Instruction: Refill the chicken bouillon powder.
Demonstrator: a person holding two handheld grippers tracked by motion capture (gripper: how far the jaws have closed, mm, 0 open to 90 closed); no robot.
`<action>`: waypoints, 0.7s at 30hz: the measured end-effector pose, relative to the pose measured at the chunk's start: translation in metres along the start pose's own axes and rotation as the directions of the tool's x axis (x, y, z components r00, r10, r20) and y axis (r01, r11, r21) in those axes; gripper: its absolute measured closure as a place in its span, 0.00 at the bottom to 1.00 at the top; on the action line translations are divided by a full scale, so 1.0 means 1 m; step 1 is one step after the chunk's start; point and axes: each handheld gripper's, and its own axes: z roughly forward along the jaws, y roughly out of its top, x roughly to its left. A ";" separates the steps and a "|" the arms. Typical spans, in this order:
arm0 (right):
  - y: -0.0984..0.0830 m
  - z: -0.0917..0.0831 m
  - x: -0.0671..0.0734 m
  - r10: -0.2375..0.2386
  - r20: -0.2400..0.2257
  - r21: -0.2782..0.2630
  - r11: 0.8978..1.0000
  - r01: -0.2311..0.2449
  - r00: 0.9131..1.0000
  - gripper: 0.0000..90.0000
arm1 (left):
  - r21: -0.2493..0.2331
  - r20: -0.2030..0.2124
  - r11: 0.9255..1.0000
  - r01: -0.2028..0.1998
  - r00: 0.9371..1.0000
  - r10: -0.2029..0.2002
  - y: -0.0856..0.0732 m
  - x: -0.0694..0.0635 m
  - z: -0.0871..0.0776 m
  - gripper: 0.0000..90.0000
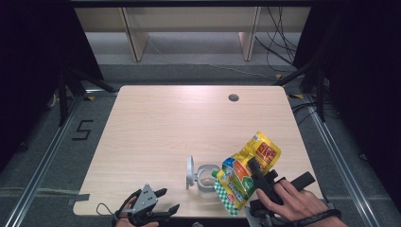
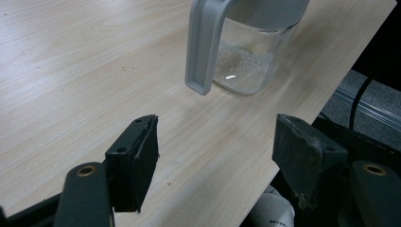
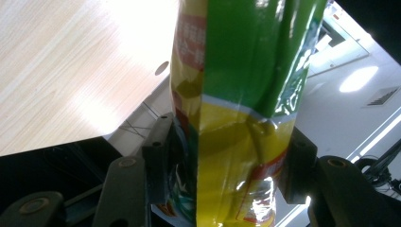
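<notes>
pouch [image 1: 248, 168], yellow and green, is sitting clenched between the right gripper [image 1: 259, 178] pads near the table's [image 1: 165, 123] front edge, tipped with its lower end over the jar [image 1: 206, 177]. the right gripper view is showing its creased foil squeezed between both pads. the left gripper [image 1: 158, 205], at seven o'clock from the jar, is hanging released with nothing in it. the left gripper view is revealing white grains lying in the clear jar [image 2: 246, 61] beside its grey handle [image 2: 203, 47].
</notes>
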 end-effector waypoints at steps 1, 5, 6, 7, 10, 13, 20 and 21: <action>0.000 0.000 0.000 0.003 -0.010 -0.008 1.000 -0.004 1.000 0.56 | -0.002 -0.002 0.999 -0.041 0.999 0.041 0.001 0.002 0.000 0.35; 0.000 -0.001 -0.001 0.017 0.005 -0.005 1.000 -0.017 1.000 0.56 | 0.000 -0.002 0.999 -0.035 0.999 0.035 0.001 0.002 0.000 0.35; 0.001 -0.002 0.000 0.004 0.011 -0.003 1.000 -0.004 1.000 0.56 | -0.001 -0.002 0.999 -0.039 0.999 0.039 0.001 0.002 0.000 0.35; 0.002 -0.002 0.000 -0.012 0.016 0.000 1.000 0.012 1.000 0.57 | -0.003 -0.003 0.999 -0.036 0.999 0.036 0.001 0.002 0.000 0.35; 0.001 -0.001 -0.003 -0.039 0.013 -0.018 0.999 0.040 0.999 0.57 | -0.014 0.003 1.000 -0.018 1.000 0.018 0.001 0.000 0.001 0.35; 0.002 0.000 -0.002 -0.053 0.010 -0.029 0.998 0.053 0.999 0.58 | -0.003 0.003 1.000 -0.024 1.000 0.024 0.000 0.001 0.000 0.35; 0.002 0.002 -0.001 -0.050 0.019 -0.034 0.998 0.051 0.999 0.58 | -0.002 0.002 1.000 -0.001 1.000 0.001 0.000 -0.001 0.000 0.35; 0.002 0.002 -0.002 -0.049 0.017 -0.038 0.998 0.050 0.999 0.58 | -0.004 0.001 0.999 -0.033 0.999 0.033 0.001 0.001 0.000 0.35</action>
